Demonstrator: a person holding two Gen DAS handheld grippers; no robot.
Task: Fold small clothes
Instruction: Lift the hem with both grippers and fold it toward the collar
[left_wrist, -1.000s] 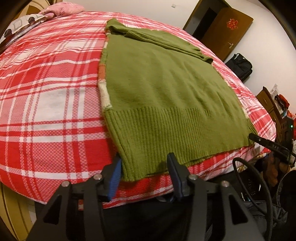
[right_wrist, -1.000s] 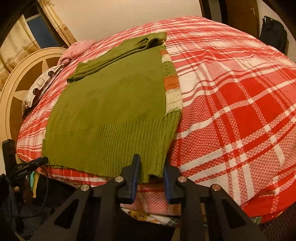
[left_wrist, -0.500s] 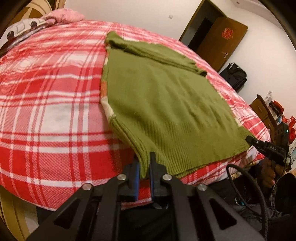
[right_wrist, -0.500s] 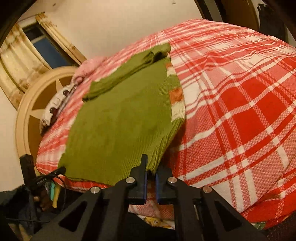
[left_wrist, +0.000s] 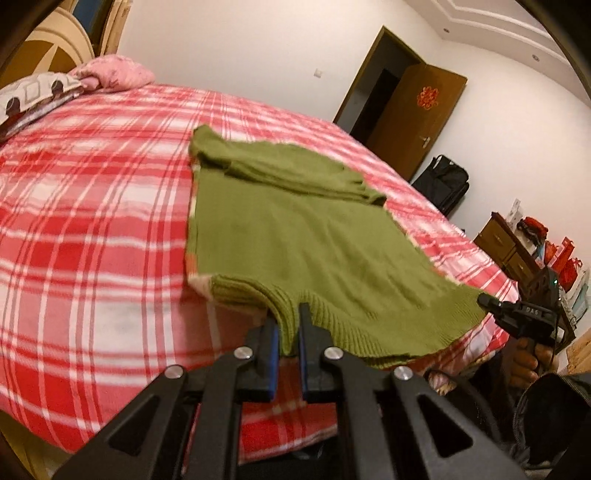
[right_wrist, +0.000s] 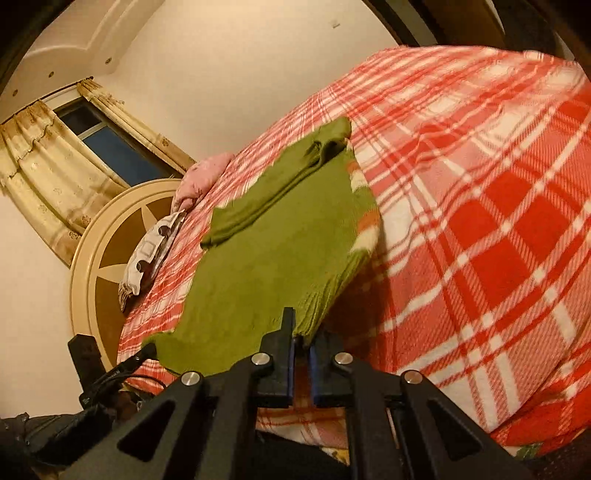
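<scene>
A green knit sweater (left_wrist: 295, 236) lies on a red and white plaid bed (left_wrist: 92, 229), its sleeves folded across the far end. My left gripper (left_wrist: 288, 328) is shut on the ribbed hem at its near left corner and holds it lifted off the bed. My right gripper (right_wrist: 301, 332) is shut on the hem's other corner, also lifted; the sweater (right_wrist: 266, 266) stretches away from it. In the left wrist view the right gripper (left_wrist: 487, 301) shows at the hem's far right. In the right wrist view the left gripper (right_wrist: 149, 349) shows at the far left.
Pillows (left_wrist: 44, 92) and a round headboard (right_wrist: 107, 258) stand at the bed's head. An open brown door (left_wrist: 413, 114), a black bag (left_wrist: 443, 184) and a wooden cabinet (left_wrist: 506, 247) stand along the wall on the right. Curtains (right_wrist: 55, 184) frame a window.
Both grippers closed on the sweater's hem corners and raised them off the bed. The hem now hangs bunched between them and both views have tilted upward.
</scene>
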